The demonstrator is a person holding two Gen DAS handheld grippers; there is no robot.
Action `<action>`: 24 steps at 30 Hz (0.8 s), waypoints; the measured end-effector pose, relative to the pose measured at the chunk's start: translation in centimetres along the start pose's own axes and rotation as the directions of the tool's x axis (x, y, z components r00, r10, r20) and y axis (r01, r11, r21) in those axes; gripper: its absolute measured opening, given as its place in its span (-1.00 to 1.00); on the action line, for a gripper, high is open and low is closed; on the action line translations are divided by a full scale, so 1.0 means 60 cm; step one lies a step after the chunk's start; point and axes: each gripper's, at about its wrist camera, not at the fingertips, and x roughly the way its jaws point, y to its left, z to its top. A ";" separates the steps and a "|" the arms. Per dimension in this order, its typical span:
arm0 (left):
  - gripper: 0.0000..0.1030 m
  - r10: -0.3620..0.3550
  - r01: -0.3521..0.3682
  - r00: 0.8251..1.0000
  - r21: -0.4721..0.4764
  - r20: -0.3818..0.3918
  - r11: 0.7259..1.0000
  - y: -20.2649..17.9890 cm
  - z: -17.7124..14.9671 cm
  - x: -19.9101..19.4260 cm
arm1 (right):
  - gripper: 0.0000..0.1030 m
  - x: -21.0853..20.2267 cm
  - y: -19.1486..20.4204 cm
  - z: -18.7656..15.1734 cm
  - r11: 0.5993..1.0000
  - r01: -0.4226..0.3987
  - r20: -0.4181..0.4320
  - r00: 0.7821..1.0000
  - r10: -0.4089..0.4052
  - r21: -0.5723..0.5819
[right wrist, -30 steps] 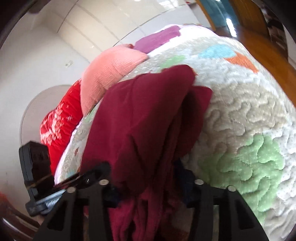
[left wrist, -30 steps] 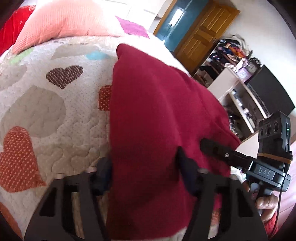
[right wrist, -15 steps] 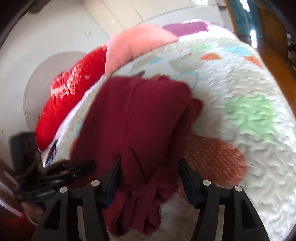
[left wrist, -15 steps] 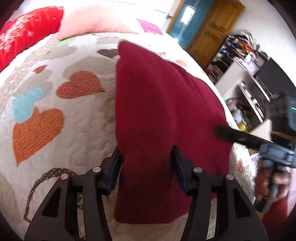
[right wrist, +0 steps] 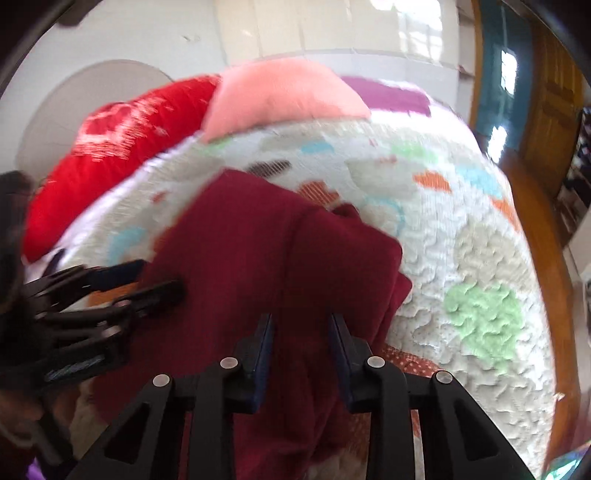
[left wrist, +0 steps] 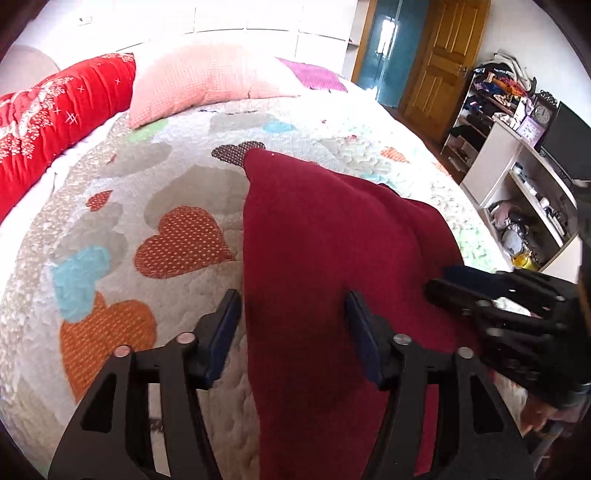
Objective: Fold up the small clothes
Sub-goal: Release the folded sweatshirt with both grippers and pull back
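A bed (left wrist: 332, 147) with a white quilt (left wrist: 177, 177) printed with coloured hearts is filling most of both views. A red cushion (left wrist: 55, 122) and a pink pillow (left wrist: 207, 85) are lying at its head, against a white panelled wall (left wrist: 229, 18). A wooden door (left wrist: 447, 62) is standing beside a teal doorway (left wrist: 388, 51). An open white shelf unit (left wrist: 517, 177) is holding clutter, a small clock (left wrist: 542, 114) and a dark screen (left wrist: 569, 144). Daylight is brightening the wall. Wooden flooring (right wrist: 532, 206) is showing beyond the bed.
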 end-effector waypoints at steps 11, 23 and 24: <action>0.27 0.013 -0.013 1.000 -0.019 0.010 1.000 -0.003 -0.005 -0.015 | -0.41 -0.056 0.012 -0.015 1.000 -0.010 0.048 0.999 0.009 0.017; 0.27 0.063 -0.061 0.994 -0.027 0.088 0.998 -0.004 -0.032 -0.087 | -0.15 -0.106 0.037 -0.064 0.999 0.025 0.083 0.996 -0.029 0.044; 0.27 0.066 -0.064 0.993 -0.030 0.094 0.998 -0.003 -0.035 -0.093 | -0.06 -0.116 0.040 -0.064 0.998 0.033 0.098 0.994 -0.038 0.048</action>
